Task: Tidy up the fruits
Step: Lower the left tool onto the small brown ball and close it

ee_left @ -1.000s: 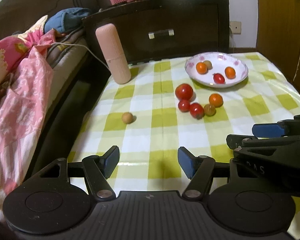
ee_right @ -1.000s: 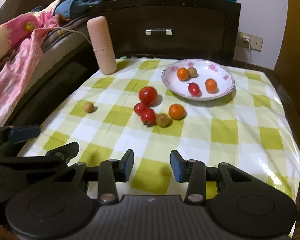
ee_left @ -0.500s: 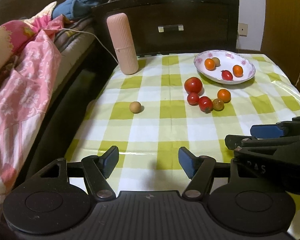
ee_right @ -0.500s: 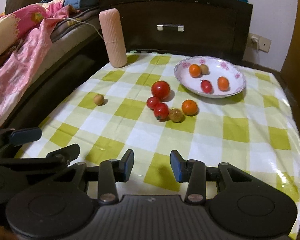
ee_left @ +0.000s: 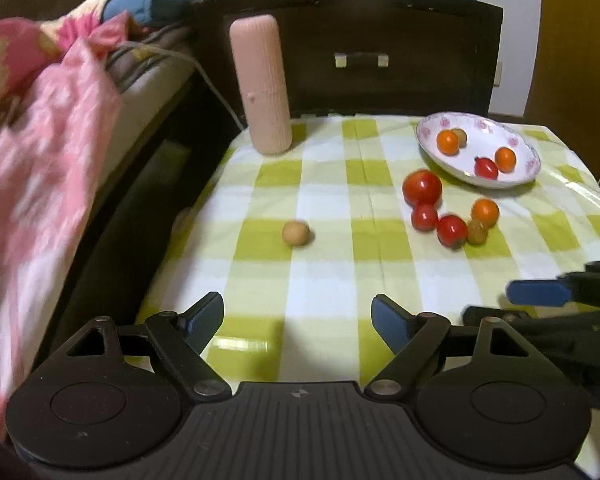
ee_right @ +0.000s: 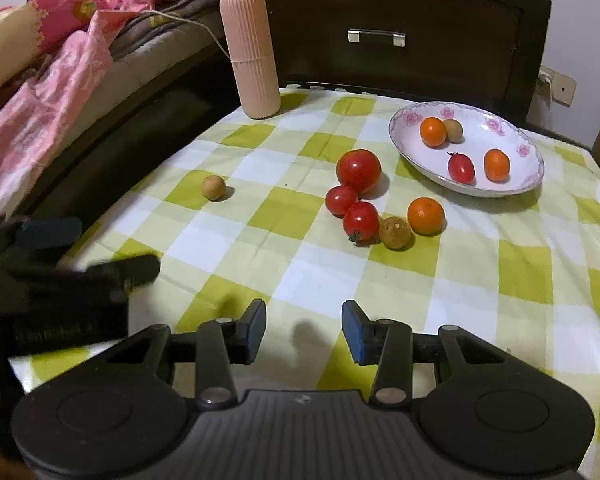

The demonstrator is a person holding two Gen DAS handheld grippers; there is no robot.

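Observation:
A white flowered bowl (ee_right: 512, 189) (ee_left: 444, 156) at the back right of the checked table holds two small oranges, a brown longan and a red cherry tomato. In front of it lie a large tomato (ee_right: 358, 171) (ee_left: 422, 187), two small tomatoes (ee_right: 361, 223), a brown longan (ee_right: 395, 233) and an orange (ee_right: 425, 215) (ee_left: 485, 211). A lone longan (ee_right: 213, 187) (ee_left: 295, 233) lies apart to the left. My left gripper (ee_left: 298, 322) is open and empty over the table's near edge. My right gripper (ee_right: 304, 332) is open and empty, nearer the fruit cluster.
A tall pink ribbed cylinder (ee_right: 250, 54) (ee_left: 262, 84) stands at the table's back left with a cord behind it. A dark wooden drawer cabinet (ee_right: 380, 36) backs the table. A bed with pink bedding (ee_left: 36, 152) lies to the left.
Both grippers have moved forward toward the fruit, so the fruit looks larger and nearer. The left view has swung rightward. Both grippers stay open and empty.

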